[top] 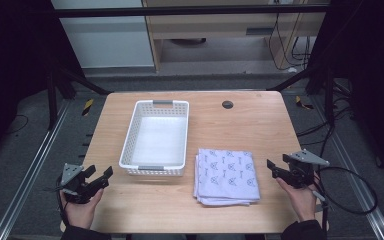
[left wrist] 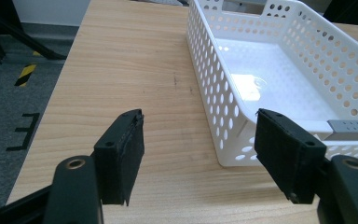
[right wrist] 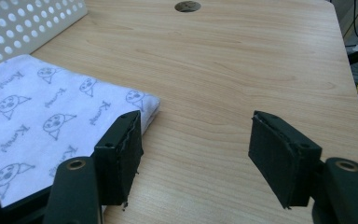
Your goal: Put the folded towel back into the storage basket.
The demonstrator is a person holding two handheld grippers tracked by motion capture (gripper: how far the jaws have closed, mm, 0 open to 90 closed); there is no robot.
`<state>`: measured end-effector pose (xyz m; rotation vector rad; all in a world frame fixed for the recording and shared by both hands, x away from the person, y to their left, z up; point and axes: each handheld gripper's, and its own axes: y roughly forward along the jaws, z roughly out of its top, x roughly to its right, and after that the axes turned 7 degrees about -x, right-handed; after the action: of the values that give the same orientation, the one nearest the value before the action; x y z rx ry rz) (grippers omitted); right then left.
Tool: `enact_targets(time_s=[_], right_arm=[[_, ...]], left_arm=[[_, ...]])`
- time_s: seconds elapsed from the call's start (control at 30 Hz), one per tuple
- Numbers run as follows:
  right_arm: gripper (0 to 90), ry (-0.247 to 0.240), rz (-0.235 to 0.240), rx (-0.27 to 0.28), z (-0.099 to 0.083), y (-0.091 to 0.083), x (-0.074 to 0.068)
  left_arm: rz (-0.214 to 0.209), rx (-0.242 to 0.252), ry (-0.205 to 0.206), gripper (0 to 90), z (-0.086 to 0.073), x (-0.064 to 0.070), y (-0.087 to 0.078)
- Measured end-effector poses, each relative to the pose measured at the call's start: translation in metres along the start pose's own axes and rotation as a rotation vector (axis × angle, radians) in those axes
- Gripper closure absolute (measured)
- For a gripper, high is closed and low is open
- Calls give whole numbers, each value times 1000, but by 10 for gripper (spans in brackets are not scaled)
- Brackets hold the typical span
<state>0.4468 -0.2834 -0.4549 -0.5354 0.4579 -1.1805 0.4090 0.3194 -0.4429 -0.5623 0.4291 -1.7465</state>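
High view, basket (top: 128, 145): white, perforated, nothing inside, mid-table.
Cloth (top: 226, 175): folded, just right of basket.
Left gripper (top: 99, 176): jaws wide, holding nothing.
Right gripper (top: 275, 168): jaws wide, beside cloth.

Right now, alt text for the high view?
A folded white cloth with a grey printed pattern lies on a light wooden table, right of an empty white perforated plastic basket. The left gripper and right gripper sit open at the near corners.
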Motion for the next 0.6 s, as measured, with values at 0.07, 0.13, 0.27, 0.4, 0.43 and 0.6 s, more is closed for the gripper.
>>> enact_targets(time_s=[0.07,0.13,0.27,0.4,0.43,0.6], right_arm=[[350,-1,4,7,2,-2,0],[353,-7,3,22,6,-4,0],[365,-5,15,41,13,-10,0],[370,8,24,45,17,-13,0],[371,2,22,48,19,-14,1],[371,8,27,49,27,-20,3]], left_arm=[[-10,10,5,323,2,3,-1],[-7,18,25,322,7,6,-2],[-19,32,46,320,17,14,-2],[-30,28,63,320,22,18,0],[-29,29,70,320,24,20,0],[-39,37,88,320,32,28,0]])
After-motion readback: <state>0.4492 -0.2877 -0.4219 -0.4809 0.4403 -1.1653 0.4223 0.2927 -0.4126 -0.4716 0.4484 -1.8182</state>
